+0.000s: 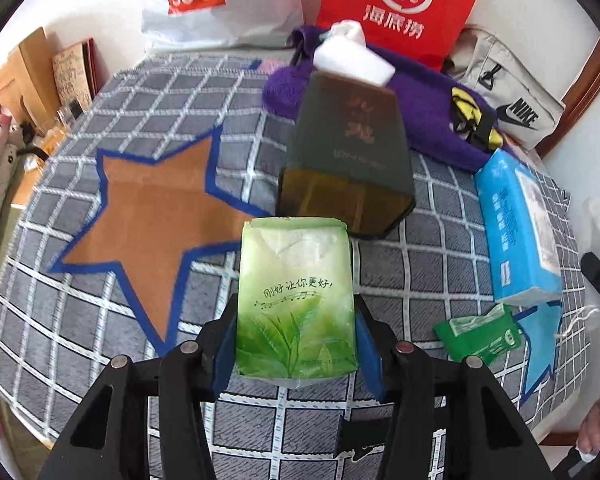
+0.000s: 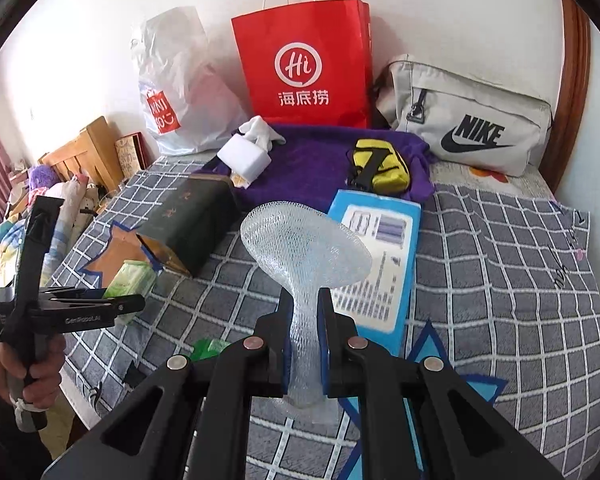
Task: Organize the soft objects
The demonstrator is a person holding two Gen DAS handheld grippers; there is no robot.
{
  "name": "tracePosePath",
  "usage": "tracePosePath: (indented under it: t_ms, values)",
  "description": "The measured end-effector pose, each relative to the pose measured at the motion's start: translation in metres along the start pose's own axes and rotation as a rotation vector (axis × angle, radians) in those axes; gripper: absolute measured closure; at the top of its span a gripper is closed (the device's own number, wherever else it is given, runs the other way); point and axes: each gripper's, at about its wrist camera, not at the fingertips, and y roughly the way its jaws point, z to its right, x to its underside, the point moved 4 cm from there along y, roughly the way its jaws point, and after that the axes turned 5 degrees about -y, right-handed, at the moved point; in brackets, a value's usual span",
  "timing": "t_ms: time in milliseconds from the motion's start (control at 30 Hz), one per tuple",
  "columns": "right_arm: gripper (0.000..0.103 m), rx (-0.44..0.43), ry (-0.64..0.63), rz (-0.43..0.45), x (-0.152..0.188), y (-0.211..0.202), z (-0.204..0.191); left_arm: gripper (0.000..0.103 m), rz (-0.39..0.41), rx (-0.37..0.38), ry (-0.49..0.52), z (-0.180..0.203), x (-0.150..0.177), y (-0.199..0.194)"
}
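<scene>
**Two tools, two soft items over the checked bed**

The pale green plastic tissue pack [image 1: 296,300] sits between the left tool's [image 1: 296,344] blue pads, which grip its sides. Just beyond it lies a dark green box [image 1: 346,160]. The right tool [image 2: 305,332] is clamped on a clear foam mesh sleeve [image 2: 306,256], above the grey checked bedspread [image 2: 500,264]; a blue tissue pack [image 2: 380,264] lies beyond.

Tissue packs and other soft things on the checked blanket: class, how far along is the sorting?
Nothing looks sorted yet. In hand: the left tool has the light green tissue pack between its fingers; the right tool pinches a foam net sleeve. Left: the blue tissue pack and small green packet.
</scene>
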Motion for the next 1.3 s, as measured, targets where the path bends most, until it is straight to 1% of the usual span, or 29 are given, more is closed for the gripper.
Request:
tracePosePath:
  t_ms: [167,233,333,400,467,533,600,700,833,967,1133,1300]
  values:
    - [0.092,-0.009,-0.011,0.016,-0.02,0.004,0.002,0.054,0.04,0.004,-0.004,0.005,-0.027,-0.025]
    - [0.092,-0.008,-0.008,0.019,-0.027,0.005,0.004,0.054,0.043,0.002,0.001,0.011,-0.04,-0.029]
    - [0.092,-0.032,0.009,0.016,-0.04,0.006,0.01,0.053,0.05,0.026,0.005,0.02,-0.057,-0.034]
    - [0.092,-0.041,0.013,0.005,-0.047,0.008,0.013,0.053,0.058,0.028,0.012,0.025,-0.066,-0.037]
    - [0.092,-0.039,0.013,-0.001,-0.056,0.008,0.017,0.053,0.073,0.032,0.027,0.034,-0.076,-0.04]
    - [0.092,-0.029,0.01,0.012,-0.065,0.008,0.021,0.053,0.078,0.038,0.04,0.041,-0.084,-0.042]
    - [0.092,-0.022,0.008,0.021,-0.076,0.01,0.025,0.053,0.071,0.057,0.051,0.05,-0.093,-0.042]
    - [0.092,0.001,0.003,0.031,-0.094,0.015,0.032,0.053,0.08,0.049,0.074,0.061,-0.106,-0.043]
    - [0.092,0.01,0.003,0.03,-0.117,0.027,0.041,0.053,0.101,0.048,0.096,0.07,-0.126,-0.044]
    - [0.092,0.005,0.011,0.036,-0.133,0.039,0.047,0.053,0.106,0.031,0.087,0.073,-0.147,-0.039]
    - [0.091,-0.005,0.011,0.041,-0.15,0.058,0.051,0.053,0.126,0.011,0.109,0.079,-0.171,-0.033]
    - [0.091,-0.016,0.028,0.056,-0.166,0.073,0.055,0.053,0.114,0.003,0.103,0.08,-0.187,-0.021]
